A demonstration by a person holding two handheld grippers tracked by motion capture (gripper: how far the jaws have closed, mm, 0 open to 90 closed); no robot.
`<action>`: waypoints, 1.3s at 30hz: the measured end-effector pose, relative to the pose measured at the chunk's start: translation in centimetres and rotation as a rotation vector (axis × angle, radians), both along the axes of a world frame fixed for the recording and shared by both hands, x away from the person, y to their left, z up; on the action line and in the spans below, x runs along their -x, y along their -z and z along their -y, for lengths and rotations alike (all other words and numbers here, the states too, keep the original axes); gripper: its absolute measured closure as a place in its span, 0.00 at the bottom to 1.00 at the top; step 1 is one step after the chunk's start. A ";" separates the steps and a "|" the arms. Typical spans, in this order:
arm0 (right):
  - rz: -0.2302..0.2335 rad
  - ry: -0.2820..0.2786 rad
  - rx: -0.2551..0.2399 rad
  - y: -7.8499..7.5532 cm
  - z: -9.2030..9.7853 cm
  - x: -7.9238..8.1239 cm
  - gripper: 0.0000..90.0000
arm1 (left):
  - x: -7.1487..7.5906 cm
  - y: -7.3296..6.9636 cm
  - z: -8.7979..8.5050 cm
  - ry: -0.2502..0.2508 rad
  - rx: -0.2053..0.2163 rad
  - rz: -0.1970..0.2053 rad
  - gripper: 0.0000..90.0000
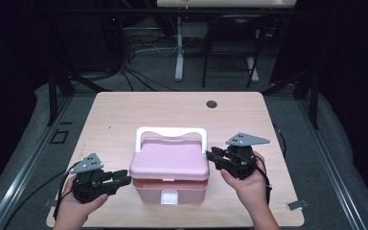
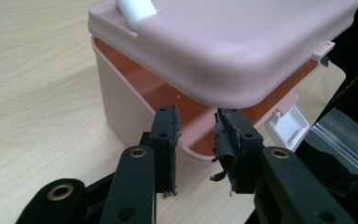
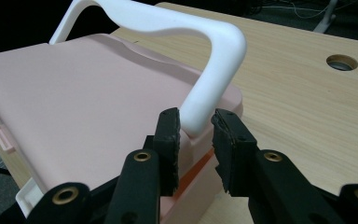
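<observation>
Here, a pink plastic storage box (image 1: 169,179) with a rounded pink lid (image 1: 168,157) sits on the pale wooden table (image 1: 115,110), toward the near edge and between my two hands. Its white arched carry handle (image 1: 171,132) stands upright at the far side of the lid, and a white latch (image 1: 169,198) hangs at the middle of the near wall.

The lid is raised a little at my left side: in the left gripper view a gap runs between the lid (image 2: 223,42) and the box rim (image 2: 142,100), with the orange-toned inside of the box visible through it. My left gripper (image 1: 123,179) is at that left wall, jaws spread, their tips level with the gap. I cannot tell whether the pads touch the rim or the lid; nothing is pinched between them. The latch (image 2: 289,123) shows beyond, past the right jaw.

My right gripper (image 1: 214,157) is at the box's right side, near the top edge of the lid. In the right gripper view the jaws stand apart on either side of the foot of the white handle (image 3: 205,100), where it meets the lid (image 3: 74,98). The pads are not pressing on it; a sliver of space shows on each side. A round cable hole (image 3: 341,62) lies in the table farther back.
</observation>
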State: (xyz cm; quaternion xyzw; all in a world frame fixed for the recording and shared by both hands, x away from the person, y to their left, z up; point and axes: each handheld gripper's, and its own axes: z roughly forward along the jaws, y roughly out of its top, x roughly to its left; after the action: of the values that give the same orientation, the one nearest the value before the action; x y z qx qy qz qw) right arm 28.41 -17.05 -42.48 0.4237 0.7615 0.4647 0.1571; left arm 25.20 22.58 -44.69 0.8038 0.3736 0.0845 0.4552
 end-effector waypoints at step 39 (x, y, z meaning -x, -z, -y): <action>-0.081 -0.010 0.090 4.7 -1.1 2.2 0.68 | -2.1 -4.1 1.2 -0.041 0.023 0.122 0.75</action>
State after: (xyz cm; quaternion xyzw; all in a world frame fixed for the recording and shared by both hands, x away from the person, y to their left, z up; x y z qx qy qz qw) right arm 26.19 -15.94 -47.19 0.4310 0.7894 0.4132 0.1426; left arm 27.27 21.36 -40.57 0.7842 0.3623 0.1385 0.4844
